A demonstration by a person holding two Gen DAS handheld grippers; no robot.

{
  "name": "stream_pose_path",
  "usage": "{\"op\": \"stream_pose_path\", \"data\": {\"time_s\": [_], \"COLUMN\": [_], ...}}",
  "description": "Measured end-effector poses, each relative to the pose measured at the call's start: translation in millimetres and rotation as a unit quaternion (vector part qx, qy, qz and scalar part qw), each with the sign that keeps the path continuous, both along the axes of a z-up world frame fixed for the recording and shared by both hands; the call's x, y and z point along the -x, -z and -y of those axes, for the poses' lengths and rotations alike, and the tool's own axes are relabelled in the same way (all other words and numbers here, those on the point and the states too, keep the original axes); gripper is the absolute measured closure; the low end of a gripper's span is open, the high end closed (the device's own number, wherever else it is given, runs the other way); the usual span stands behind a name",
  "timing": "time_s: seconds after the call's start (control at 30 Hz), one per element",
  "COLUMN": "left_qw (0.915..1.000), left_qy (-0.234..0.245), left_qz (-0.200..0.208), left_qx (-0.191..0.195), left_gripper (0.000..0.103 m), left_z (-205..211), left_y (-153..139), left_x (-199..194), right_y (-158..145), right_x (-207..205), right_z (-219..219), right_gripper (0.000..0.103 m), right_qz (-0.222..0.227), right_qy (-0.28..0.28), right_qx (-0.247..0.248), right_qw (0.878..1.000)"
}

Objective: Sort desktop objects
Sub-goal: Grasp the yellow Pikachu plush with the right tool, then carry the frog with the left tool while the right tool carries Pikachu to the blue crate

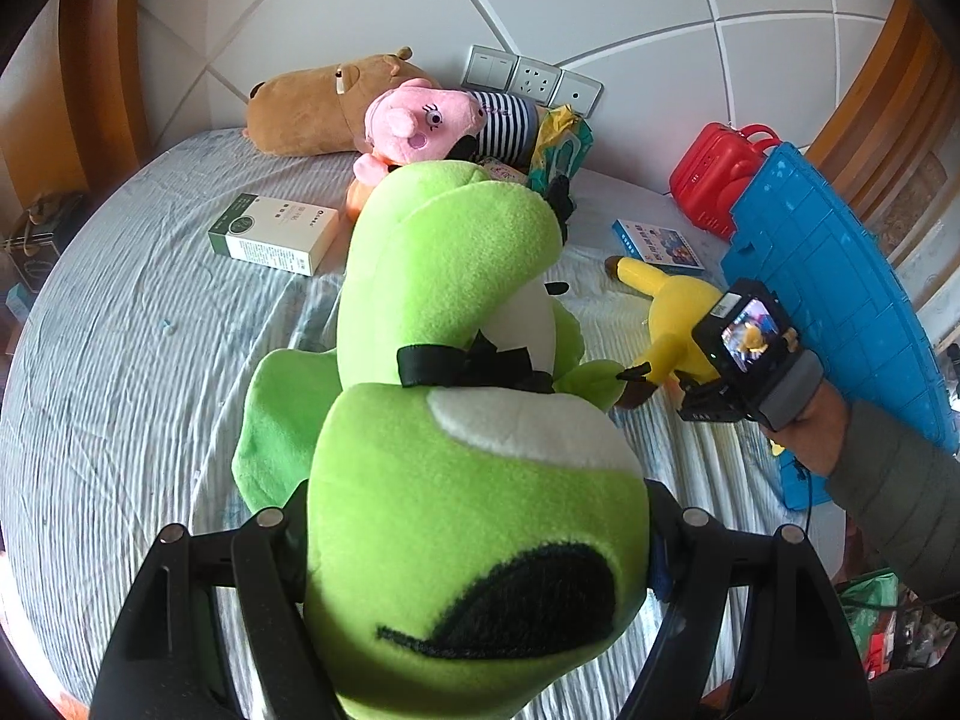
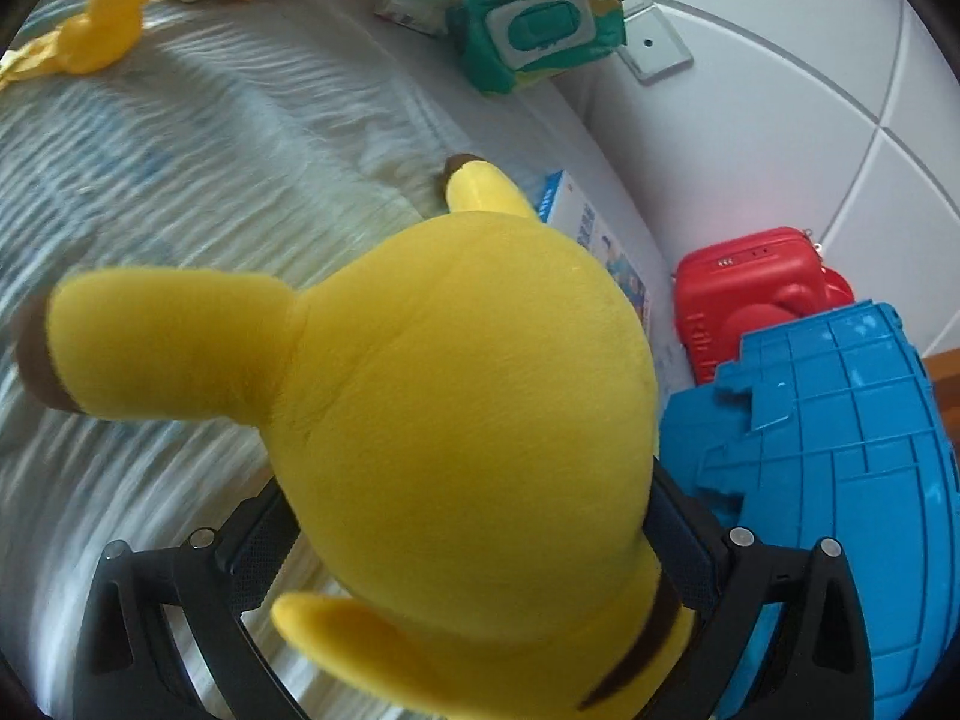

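The left gripper clenches the soft bright-green plush frog above the striped bedsheet. The right gripper grasps the yellow plush toy beside the blue plastic basket, probably its sorting place.

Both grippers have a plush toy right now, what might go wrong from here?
The left gripper pinches the long green plush at one end only, so the rest may drag over the white box. The right gripper carries the yellow plush close beside the blue crate; it may snag on the crate's broken edge.
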State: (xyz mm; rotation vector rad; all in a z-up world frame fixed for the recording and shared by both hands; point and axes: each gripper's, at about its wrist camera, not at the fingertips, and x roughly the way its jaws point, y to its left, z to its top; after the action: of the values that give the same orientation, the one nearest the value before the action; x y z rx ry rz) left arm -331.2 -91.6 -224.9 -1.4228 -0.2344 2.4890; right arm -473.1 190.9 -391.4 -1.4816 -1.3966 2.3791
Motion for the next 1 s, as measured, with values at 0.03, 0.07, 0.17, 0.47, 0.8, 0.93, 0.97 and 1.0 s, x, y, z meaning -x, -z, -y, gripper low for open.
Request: {"op": "stream_pose_path", "data": {"time_s": [0.03, 0.07, 0.17, 0.47, 0.8, 0.93, 0.97, 1.0], "left_qw": [1.0000, 1.0000, 1.0000, 0.9998, 0.9978, 0.9958, 0.9952, 0.9946], "left_qy": [0.000, 0.001, 0.003, 0.008, 0.031, 0.045, 0.049, 0.053], "left_qz": [0.001, 0.002, 0.003, -0.018, -0.056, -0.077, -0.083, -0.088], "left_qx": [0.000, 0.000, -0.002, -0.009, -0.016, -0.018, -0.018, -0.018], "left_gripper": [0.027, 0.027, 0.027, 0.027, 0.027, 0.027, 0.027, 0.027], "left_z": [-1, -1, -3, 0, 1, -1, -2, -3], "left_y": [0, 0, 0, -17, -56, -76, -81, -88], "left_x": [-1, -2, -4, -13, -30, -37, -38, -40], "right_y": [1, 2, -1, -73, -177, -222, -234, -248], "right_x": [3, 6, 15, 25, -33, -70, -79, -90], "right_z": [-1, -1, -8, -58, -47, -36, -34, -32], "right_gripper": [0.000, 0.000, 0.000, 0.039, 0.041, 0.040, 0.040, 0.040], "right_qz": [-0.002, -0.004, -0.006, -0.040, -0.070, -0.094, -0.102, -0.109], "right_qy": [0.005, 0.010, 0.037, 0.147, 0.158, 0.144, 0.140, 0.137], "right_qx": [-0.001, -0.002, 0.024, 0.216, 0.360, 0.384, 0.389, 0.394], "right_qw": [1.000, 1.000, 0.999, 0.964, 0.917, 0.907, 0.905, 0.902]}}
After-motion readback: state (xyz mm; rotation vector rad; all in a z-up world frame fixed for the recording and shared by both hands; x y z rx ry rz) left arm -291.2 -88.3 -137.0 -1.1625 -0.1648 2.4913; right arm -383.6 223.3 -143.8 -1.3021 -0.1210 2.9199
